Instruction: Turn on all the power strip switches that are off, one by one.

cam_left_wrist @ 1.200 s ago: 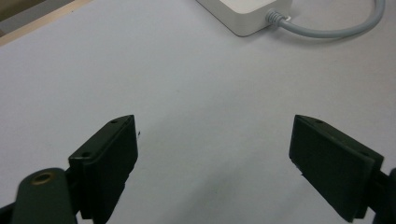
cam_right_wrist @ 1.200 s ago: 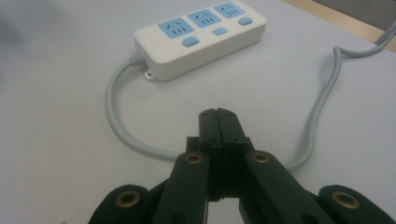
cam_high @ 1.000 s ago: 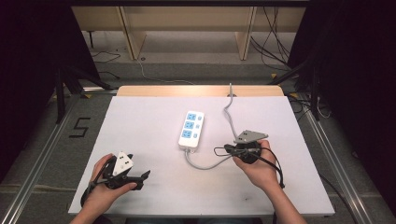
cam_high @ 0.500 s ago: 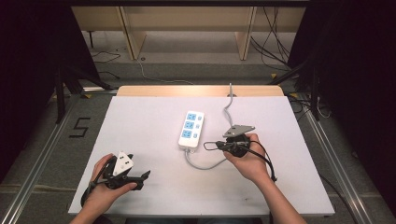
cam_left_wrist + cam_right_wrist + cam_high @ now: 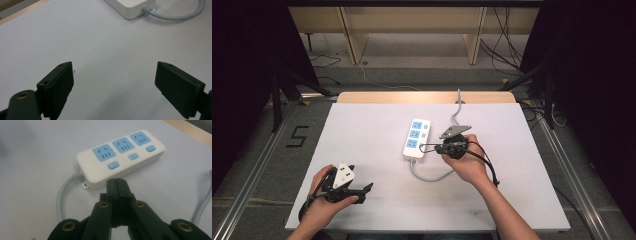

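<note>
Nearest the person, the left gripper (image 5: 362, 189) rests low on the white table (image 5: 362, 130), well apart from the power strip (image 5: 417, 139); in the left gripper view its jaws are spread wide over bare tabletop, both cut off by the bottom edge, and the strip's corner (image 5: 131, 8) and grey cord (image 5: 175, 17) are clipped at the top. Farther in, the right gripper (image 5: 423, 148) points at the strip's near end, just beside it; in the right gripper view (image 5: 116, 185) the jaws are pressed together with nothing between them, their tips just short of the strip (image 5: 120, 157); whether they touch it is hard to tell. The cord (image 5: 432, 176) partly disappears under the right hand (image 5: 467, 162). Since the earlier frames the right hand has slid leftward across the table toward the strip; the left gripper has stayed put; the strip has not shifted.
</note>
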A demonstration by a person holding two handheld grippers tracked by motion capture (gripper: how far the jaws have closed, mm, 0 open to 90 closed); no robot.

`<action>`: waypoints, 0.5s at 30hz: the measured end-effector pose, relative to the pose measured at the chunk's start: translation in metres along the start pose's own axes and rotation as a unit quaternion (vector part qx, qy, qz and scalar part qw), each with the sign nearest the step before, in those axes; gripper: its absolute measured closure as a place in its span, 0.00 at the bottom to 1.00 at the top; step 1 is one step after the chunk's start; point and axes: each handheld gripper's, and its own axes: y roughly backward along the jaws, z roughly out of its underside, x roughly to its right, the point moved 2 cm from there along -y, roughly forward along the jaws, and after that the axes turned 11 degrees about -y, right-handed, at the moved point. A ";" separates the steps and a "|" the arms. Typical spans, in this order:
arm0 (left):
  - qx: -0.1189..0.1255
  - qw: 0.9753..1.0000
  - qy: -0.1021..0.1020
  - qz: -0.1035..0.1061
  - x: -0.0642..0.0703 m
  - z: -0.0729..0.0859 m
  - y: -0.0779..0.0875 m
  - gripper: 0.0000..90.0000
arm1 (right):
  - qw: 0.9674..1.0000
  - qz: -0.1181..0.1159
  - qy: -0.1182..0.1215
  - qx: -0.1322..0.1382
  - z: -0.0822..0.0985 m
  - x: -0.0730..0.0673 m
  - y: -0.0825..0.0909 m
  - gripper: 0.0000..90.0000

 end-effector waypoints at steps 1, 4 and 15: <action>0.001 1.000 0.001 0.000 0.000 0.000 0.000 0.17 | 1.000 0.000 0.003 -0.005 -0.004 0.000 -0.003 1.00; 0.000 1.000 0.000 0.000 0.000 0.000 0.000 0.17 | 1.000 0.002 0.003 -0.009 -0.011 0.001 -0.008 1.00; 0.002 1.000 0.001 -0.002 0.000 0.000 0.000 0.17 | 1.000 0.005 0.008 -0.019 -0.028 0.001 -0.022 1.00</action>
